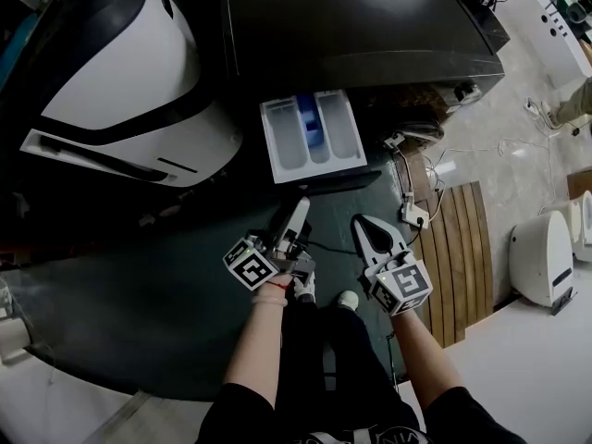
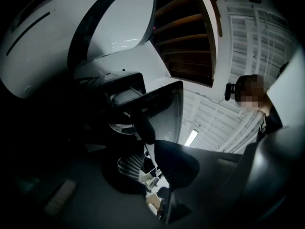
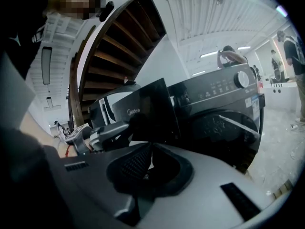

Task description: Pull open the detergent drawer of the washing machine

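Detergent drawer (image 1: 313,135) of dark washing machine (image 1: 351,26): pulled out (three compartments). Lettering (image 3: 131,111) reads "Midea". Left gripper (image 1: 302,206), right gripper (image 1: 363,225): jaws together, empty.

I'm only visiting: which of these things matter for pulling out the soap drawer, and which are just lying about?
Part of the job:
- detergent drawer, already pulled out
- dark washing machine
- left hand-held gripper
- right hand-held gripper

Just lying about:
- white machine
- wooden slats
- white plug block with its cables
- white appliance
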The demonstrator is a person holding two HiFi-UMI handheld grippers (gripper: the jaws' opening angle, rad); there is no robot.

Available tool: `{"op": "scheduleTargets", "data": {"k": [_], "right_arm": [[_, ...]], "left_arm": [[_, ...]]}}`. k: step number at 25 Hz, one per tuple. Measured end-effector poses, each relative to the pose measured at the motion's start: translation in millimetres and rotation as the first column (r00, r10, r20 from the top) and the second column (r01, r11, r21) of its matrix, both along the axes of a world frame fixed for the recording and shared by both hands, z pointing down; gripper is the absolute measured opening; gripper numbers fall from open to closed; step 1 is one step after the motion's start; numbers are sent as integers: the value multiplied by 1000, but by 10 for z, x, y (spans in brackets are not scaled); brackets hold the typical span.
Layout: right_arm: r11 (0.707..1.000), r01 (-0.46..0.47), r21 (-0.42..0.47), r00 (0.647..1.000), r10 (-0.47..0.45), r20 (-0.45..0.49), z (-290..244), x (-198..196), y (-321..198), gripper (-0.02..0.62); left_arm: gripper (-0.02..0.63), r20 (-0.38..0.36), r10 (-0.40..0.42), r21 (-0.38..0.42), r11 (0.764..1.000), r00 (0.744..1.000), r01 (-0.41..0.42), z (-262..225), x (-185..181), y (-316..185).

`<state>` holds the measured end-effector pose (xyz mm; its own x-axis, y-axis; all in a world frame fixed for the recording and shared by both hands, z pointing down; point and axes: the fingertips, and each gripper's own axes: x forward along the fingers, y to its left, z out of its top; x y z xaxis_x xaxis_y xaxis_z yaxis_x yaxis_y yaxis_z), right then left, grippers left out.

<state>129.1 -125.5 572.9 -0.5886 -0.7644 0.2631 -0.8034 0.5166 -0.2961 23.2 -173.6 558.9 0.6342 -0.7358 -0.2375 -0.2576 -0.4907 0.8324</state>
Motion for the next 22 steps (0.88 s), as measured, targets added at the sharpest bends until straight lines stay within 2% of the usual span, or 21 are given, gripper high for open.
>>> {"op": "scheduleTargets", "data": {"k": [6, 9, 13, 17, 22], "right_arm": [[1000, 15, -2, 1000, -15, 3, 4, 20, 74, 14], [1000, 22, -1, 1000, -22, 1, -11, 29, 101, 14], [1000, 26, 8, 1000, -26, 2, -38, 64, 123, 14], [999, 31, 16, 1000, -31, 2, -84, 97, 150, 14], [998, 50, 45, 999, -50, -4, -235, 86, 154, 12]], "left_arm": [[61, -27, -25, 13, 1000, 999, 25, 2, 3, 13], [60, -61, -44, -1, 999, 997, 44, 18, -20, 22], [43, -67, -59, -25, 998, 996, 58, 44, -30, 119], [9, -8, -86, -54, 995, 996, 85, 125, -83, 279], [9, 140, -107, -50, 992, 984, 115, 84, -161, 351]]}}
